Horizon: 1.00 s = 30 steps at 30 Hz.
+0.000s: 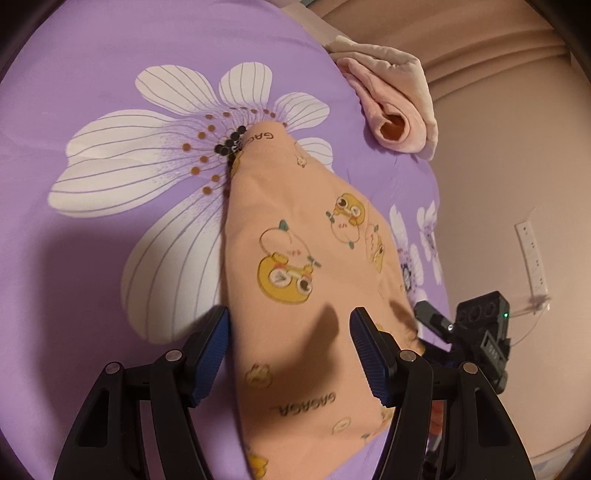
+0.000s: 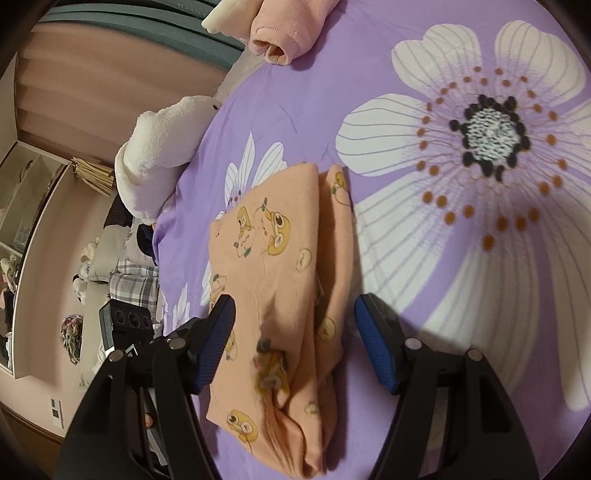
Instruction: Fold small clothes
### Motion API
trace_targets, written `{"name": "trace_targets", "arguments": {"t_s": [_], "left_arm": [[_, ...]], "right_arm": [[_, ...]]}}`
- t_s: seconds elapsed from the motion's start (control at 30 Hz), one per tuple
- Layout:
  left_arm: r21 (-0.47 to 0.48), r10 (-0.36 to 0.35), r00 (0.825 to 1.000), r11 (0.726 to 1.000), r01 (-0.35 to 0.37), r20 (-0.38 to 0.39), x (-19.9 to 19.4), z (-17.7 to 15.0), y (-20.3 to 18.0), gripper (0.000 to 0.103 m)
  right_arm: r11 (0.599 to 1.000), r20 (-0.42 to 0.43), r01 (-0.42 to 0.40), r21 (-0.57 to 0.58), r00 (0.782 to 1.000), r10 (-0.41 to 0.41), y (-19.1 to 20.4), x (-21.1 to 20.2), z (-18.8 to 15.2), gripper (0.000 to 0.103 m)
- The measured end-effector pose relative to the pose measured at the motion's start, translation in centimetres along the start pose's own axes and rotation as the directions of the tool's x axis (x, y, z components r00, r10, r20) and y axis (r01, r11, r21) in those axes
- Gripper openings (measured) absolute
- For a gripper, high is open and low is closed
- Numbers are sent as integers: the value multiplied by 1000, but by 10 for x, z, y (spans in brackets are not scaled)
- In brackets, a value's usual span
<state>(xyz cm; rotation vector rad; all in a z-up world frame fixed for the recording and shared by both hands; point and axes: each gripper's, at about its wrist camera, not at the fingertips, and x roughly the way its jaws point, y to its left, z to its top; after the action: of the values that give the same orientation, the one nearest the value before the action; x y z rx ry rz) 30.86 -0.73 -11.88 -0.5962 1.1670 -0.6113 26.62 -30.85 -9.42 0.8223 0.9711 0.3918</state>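
A small peach garment (image 1: 295, 258) with yellow cartoon prints lies folded on the purple flowered bedsheet (image 1: 92, 92). My left gripper (image 1: 290, 332) is open, its blue-padded fingers on either side of the garment's near end, just above it. In the right wrist view the same garment (image 2: 273, 280) lies in a narrow folded stack on the sheet (image 2: 406, 48). My right gripper (image 2: 293, 317) is open, with its fingers astride the near part of the garment. The right gripper's body (image 1: 480, 332) shows at the left wrist view's right side.
A rolled pink and cream garment (image 1: 391, 110) lies at the sheet's far side, and shows too in the right wrist view (image 2: 280, 29). A white plush item (image 2: 159, 147) sits at the bed's edge. Beyond the edge are a wall with a socket (image 1: 532, 254) and room clutter (image 2: 110, 266).
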Motion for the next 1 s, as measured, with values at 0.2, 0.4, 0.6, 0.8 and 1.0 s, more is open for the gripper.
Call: {"name": "trace_targets", "arguments": {"t_s": [0.2,0.4,0.6,0.8,1.0], "left_arm": [[10,10,1000,1000,-10,7,7,4,-4,64],[27,13,1000,1000,-13,6,9,5,-6,64],[44,17,1000,999,-17,1,14,7,-11,64],[71,39,999,997,-38,-3,19,7,-17,64],[95,71,997,993,-71,2,23,6,-24,64]], "right_arm": [[999,-24,9,-37,1000,-10,7,13,8,67],[997,-41,14,-70,999,-17,15,27,13,64],[995,-54,32,-98,998,-38,20,36,15,63],[993,-54,41,-109,997,-47,20,38,16,62],[989,-51,63,-132,996,-70,23,39,15,55]]}}
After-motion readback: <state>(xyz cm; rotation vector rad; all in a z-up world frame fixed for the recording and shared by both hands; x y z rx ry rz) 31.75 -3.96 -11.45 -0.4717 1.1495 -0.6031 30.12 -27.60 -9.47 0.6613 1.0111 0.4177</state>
